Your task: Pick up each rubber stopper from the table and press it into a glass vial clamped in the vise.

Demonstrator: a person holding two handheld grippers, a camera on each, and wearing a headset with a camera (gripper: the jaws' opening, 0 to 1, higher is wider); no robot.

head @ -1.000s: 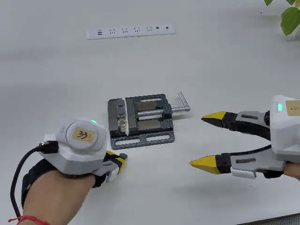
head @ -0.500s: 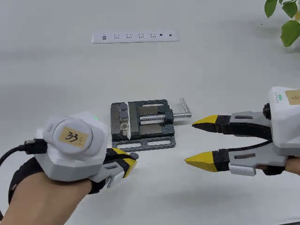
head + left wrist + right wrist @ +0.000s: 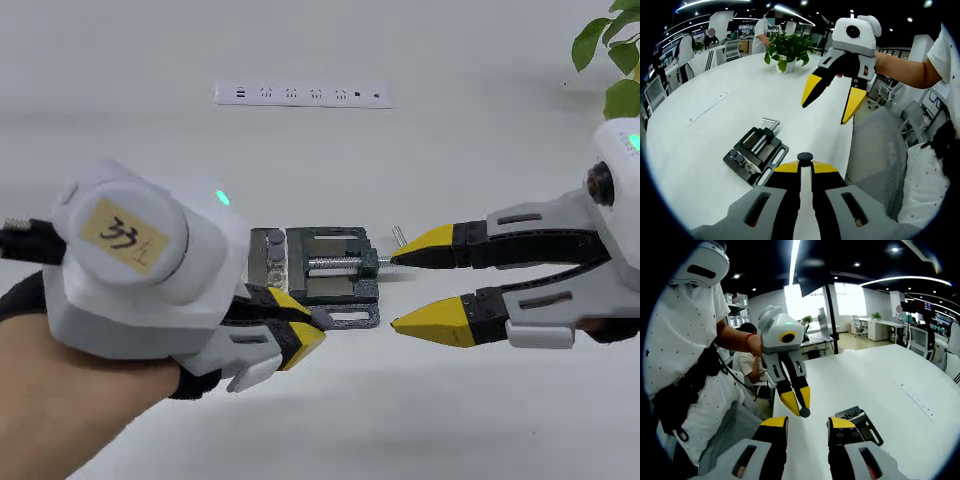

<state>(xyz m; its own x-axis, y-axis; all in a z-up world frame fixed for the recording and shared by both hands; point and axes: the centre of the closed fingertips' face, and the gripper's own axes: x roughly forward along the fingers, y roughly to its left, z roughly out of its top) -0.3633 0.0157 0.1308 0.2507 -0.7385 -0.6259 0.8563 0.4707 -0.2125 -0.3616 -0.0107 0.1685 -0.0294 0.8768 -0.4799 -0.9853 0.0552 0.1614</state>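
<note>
Jaws of left gripper (image 3: 305, 326) pinch a rubber stopper (image 3: 319, 319), right gripper (image 3: 393, 292) jaws spread; vise (image 3: 330, 243) clamps vials (image 3: 275, 262), one stoppered.

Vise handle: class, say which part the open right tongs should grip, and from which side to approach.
Probably grip the thin crossbar of the vise handle, which stands bare at the outer end of the screw, away from the vials. Approach from that side, where the open right tongs are, jaws spanning the bar's thickness.
</note>
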